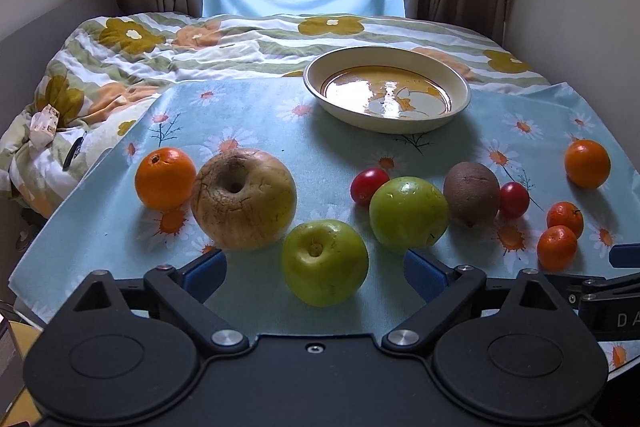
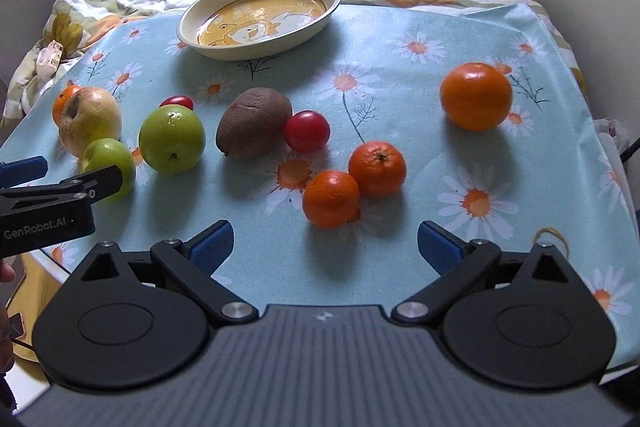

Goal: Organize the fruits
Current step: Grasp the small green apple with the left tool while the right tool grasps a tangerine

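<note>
With my left gripper (image 1: 315,273) gaping empty, I should centre its blue pads around the small round green apple (image 1: 324,262) before squeezing.

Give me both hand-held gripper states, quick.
Left hand-held gripper: open, holding nothing, small green apple between its fingers.
Right hand-held gripper: open, empty.

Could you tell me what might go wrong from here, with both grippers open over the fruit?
1. The left gripper straddles the near green apple; the yellow apple sits close by and a finger could nudge it.
2. The two small oranges touch; grabbing one may roll the other.
3. The large orange lies near the cloth's right edge.
</note>
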`<state>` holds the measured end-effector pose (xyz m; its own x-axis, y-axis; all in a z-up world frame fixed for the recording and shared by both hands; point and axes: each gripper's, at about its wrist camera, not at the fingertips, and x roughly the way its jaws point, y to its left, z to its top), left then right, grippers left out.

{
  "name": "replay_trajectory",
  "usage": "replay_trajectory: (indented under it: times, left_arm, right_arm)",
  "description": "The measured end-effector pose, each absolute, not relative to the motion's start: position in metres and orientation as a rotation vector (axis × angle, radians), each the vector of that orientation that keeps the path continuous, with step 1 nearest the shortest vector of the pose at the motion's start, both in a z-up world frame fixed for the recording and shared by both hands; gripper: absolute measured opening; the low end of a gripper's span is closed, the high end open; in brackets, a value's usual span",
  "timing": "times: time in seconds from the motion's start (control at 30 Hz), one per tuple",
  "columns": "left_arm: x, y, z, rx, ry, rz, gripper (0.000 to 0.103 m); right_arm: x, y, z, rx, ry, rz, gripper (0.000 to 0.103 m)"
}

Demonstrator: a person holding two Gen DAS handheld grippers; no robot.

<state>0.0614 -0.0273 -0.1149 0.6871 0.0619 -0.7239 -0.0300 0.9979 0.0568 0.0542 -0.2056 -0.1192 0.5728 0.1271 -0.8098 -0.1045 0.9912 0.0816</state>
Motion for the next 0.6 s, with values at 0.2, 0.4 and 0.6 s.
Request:
replay_trajectory:
  times: [0.2,0.4,0.6]
  left_arm:
    - [0.069,-0.027,-0.128,0.029,0.828,0.05,0.081]
    - [0.07,-0.023,-0.133,0.011,0.834,0.05,0.067]
    - [0.07,-0.027,-0.134,0.03,0.819,0.02,0.058]
  right_arm:
    - [0.059,-0.201,-0.129,0.022,0.943,0.149,0.103]
    - [0.061,-0.196,-0.137,0.016,0.95,0.156,0.095]
    - [0.064,-0.196,-0.139,0.024,0.936,0.143,0.087]
